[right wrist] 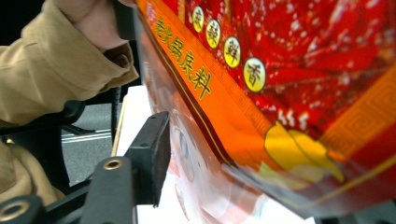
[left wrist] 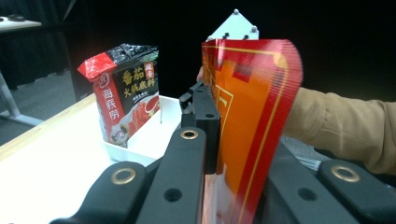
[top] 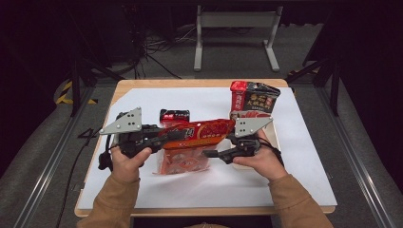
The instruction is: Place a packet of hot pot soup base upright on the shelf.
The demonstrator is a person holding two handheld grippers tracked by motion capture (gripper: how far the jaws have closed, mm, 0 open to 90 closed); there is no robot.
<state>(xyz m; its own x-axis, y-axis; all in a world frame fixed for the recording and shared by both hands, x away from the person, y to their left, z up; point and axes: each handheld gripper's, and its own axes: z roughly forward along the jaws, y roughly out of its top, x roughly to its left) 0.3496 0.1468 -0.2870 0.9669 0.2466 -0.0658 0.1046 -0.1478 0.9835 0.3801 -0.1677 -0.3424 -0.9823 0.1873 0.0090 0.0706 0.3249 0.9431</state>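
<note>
The red-orange pouch (top: 202, 132) sits at the centre of the high view, held level above the table (top: 304, 156). In the left tool view it stands on edge (left wrist: 247, 121) right of centre, clamped between that tool's 2 black jaws at the bottom of the frame. The left tool (top: 164, 135), left of centre in the high view, grips the pouch's left end, its jaws squeezed tight on it.

The right tool (top: 214, 153) lies just below the pouch's right end in the high view. In the right tool view the pouch (right wrist: 289, 93) takes the upper right of the frame, with 1 black jaw standing lower left, just beside the pouch; its jaws are partly spread, and I cannot tell whether they press on the pouch.

Under the pouch a clear bag (top: 183, 163) lies on the table. A small dark packet (top: 174, 115) rests above it, upper left of centre. A tall red-black pack (top: 253, 99) stands in a white tray (left wrist: 140, 140) at the upper right.
</note>
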